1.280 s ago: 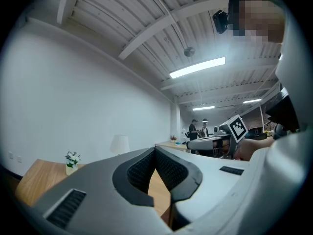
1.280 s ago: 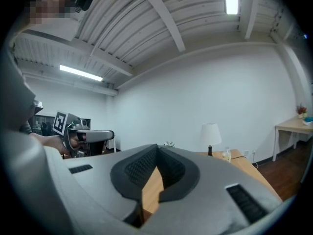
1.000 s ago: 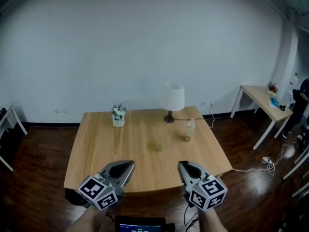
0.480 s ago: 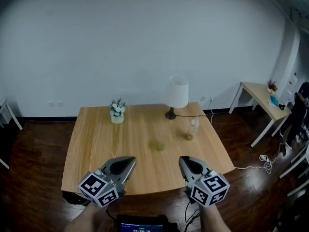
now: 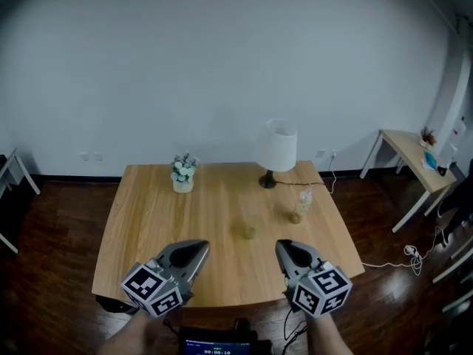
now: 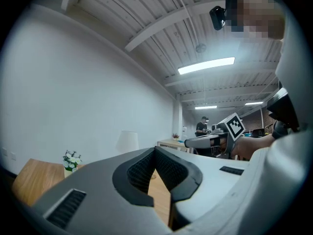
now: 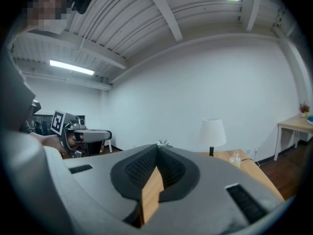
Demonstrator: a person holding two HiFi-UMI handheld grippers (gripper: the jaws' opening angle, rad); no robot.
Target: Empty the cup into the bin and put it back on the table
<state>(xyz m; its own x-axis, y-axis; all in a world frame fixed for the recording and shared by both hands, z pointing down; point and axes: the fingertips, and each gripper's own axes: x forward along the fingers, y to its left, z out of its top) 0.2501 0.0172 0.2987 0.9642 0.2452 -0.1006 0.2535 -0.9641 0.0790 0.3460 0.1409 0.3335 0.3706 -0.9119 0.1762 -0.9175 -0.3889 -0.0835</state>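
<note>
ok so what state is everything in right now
left hand-held gripper, shut, empty
right hand-held gripper, shut, empty
green cup, upright on table, untouched
clear container, upright, near the lamp
lamp, upright
flowers, upright in their pot

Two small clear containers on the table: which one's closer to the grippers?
The greenish cup, near the middle of the table. The taller clear container stands further back and to the right, near the lamp.
</note>
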